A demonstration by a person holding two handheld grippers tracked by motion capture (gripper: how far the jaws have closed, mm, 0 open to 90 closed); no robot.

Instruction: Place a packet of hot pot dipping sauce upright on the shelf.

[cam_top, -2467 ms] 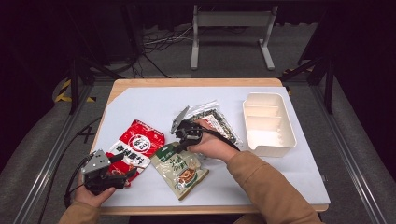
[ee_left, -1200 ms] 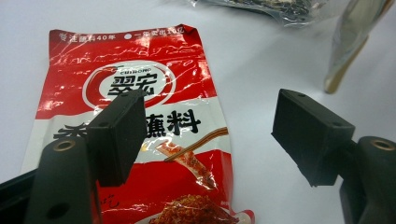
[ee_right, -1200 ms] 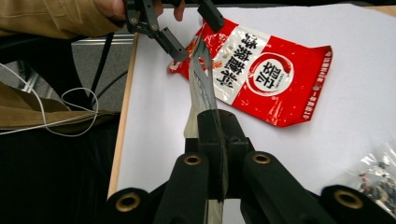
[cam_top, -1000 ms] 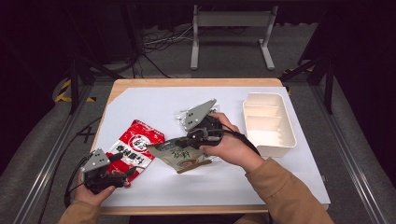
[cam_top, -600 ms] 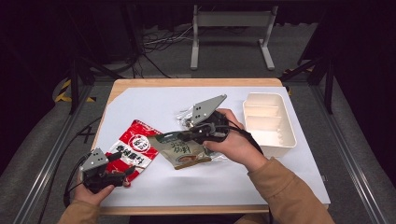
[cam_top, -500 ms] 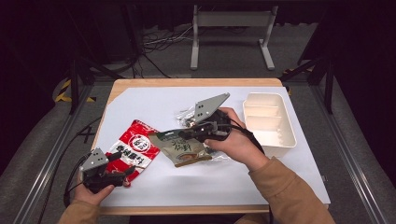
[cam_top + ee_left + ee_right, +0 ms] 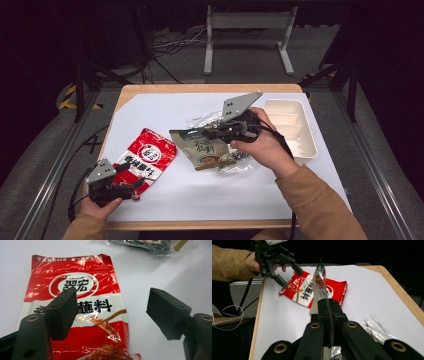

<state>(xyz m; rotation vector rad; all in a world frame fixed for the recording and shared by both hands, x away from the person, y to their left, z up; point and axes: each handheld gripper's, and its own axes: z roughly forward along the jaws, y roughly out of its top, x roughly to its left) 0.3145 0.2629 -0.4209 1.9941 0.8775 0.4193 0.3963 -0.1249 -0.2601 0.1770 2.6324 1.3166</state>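
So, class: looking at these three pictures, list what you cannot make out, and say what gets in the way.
- Green packet, right gripper view: seen edge-on in the shut right hand-held gripper, so its print is unreadable.
- Red packet, left gripper view: lower part cut off by the bottom edge; a black pad covers some characters.
- Clear packet, high view: contents too small, partly under the hand.

Two hands working the tongs, one pair gaping and one pair clamped.

The left tongs (image 7: 131, 186) are sitting low at about 8 o'clock on the tabletop, gripped by the left hand (image 7: 97, 205), jaws standing wide apart with nothing pinched between them, pointing toward 3 o'clock. The right tongs (image 7: 207, 134) are hovering near the centre, jaws pressed tight together and aiming toward 9 o'clock, while the right hand (image 7: 262, 142) and tan sleeve (image 7: 320, 210) are reaching in from 5 o'clock.
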